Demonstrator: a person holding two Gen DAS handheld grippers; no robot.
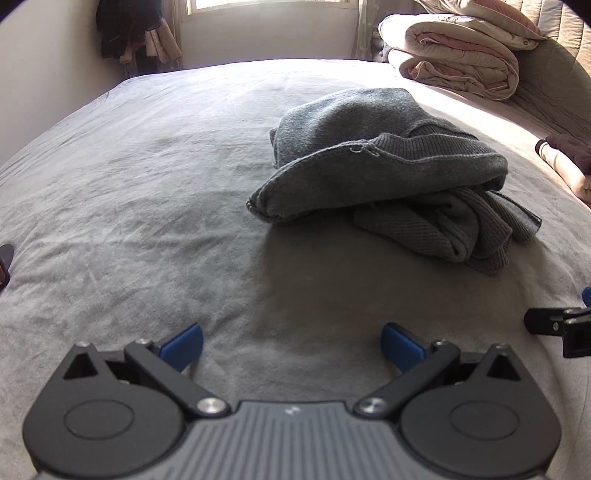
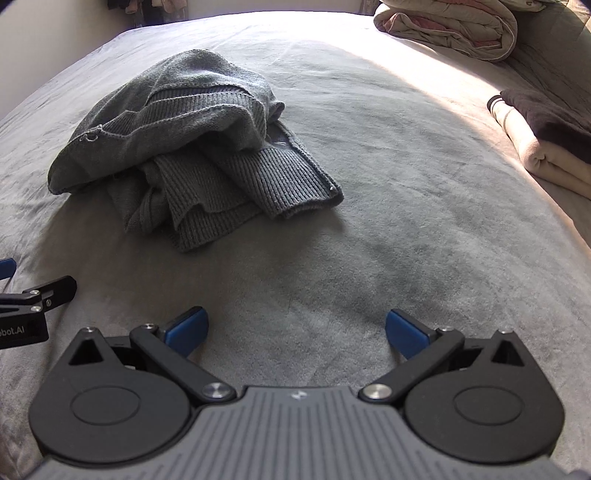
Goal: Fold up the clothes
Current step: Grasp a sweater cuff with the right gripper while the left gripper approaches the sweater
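A grey knit sweater [image 1: 391,170] lies crumpled in a heap on the grey bed cover [image 1: 147,192], ahead and to the right in the left wrist view. The right wrist view shows the same sweater [image 2: 192,147] ahead and to the left, its ribbed hem spilling toward me. My left gripper [image 1: 291,345] is open and empty, well short of the heap. My right gripper [image 2: 295,332] is also open, holding nothing, low over the cover. Each gripper shows at the edge of the other's view: the right gripper [image 1: 561,325] and the left gripper [image 2: 33,302].
A folded quilt pile [image 1: 454,51] sits at the far right corner of the bed. A folded cream blanket with a dark cloth on top [image 2: 546,144] lies at the right edge. Clothes hang [image 1: 129,29] by the window at the back left.
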